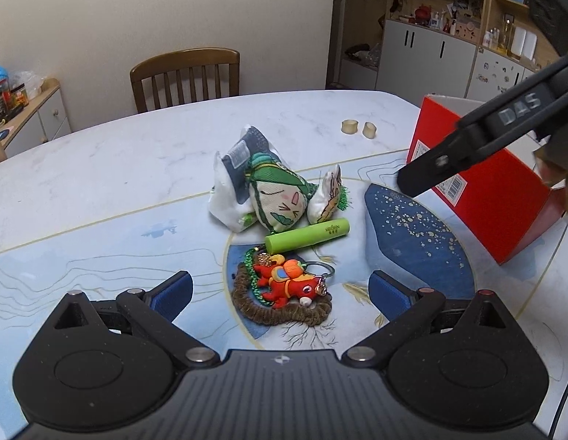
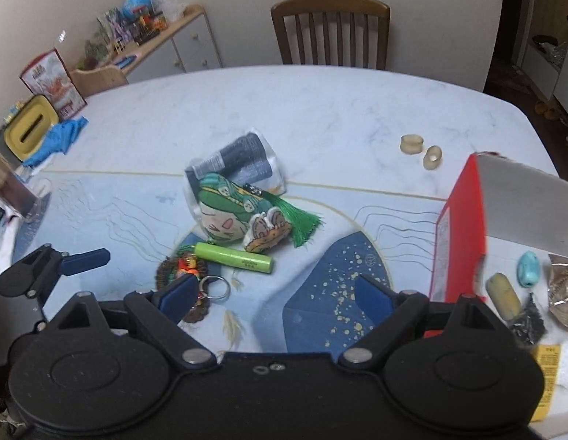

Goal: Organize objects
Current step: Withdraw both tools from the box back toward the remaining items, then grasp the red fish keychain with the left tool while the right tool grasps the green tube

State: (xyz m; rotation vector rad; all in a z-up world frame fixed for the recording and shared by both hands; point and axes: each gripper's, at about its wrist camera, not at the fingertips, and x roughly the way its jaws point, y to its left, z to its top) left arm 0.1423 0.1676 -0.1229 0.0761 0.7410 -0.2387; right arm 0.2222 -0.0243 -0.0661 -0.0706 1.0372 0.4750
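My left gripper point(image 1: 282, 293) is open low over the table, its blue pads on either side of a red toy keychain point(image 1: 287, 284) lying on a brown braided ring point(image 1: 247, 304), touching neither. Just beyond lie a green tube point(image 1: 308, 238), a green-and-cream sachet point(image 1: 280, 194), a white packet point(image 1: 229, 183) and a small tiger sachet point(image 1: 329, 194). My right gripper point(image 2: 276, 293) is open and empty above the blue table print, with the green tube point(image 2: 234, 258) and a key ring point(image 2: 214, 288) near its left pad. The right gripper's finger point(image 1: 449, 161) shows at upper right in the left wrist view.
An open red box point(image 2: 460, 234) at the right holds a turquoise bead point(image 2: 528, 268), a yellowish cylinder point(image 2: 504, 295) and other small items. Two beige rings point(image 2: 419, 150) lie farther back. A wooden chair point(image 2: 331, 33) stands behind the table; a yellow tissue box point(image 2: 27, 128) sits far left.
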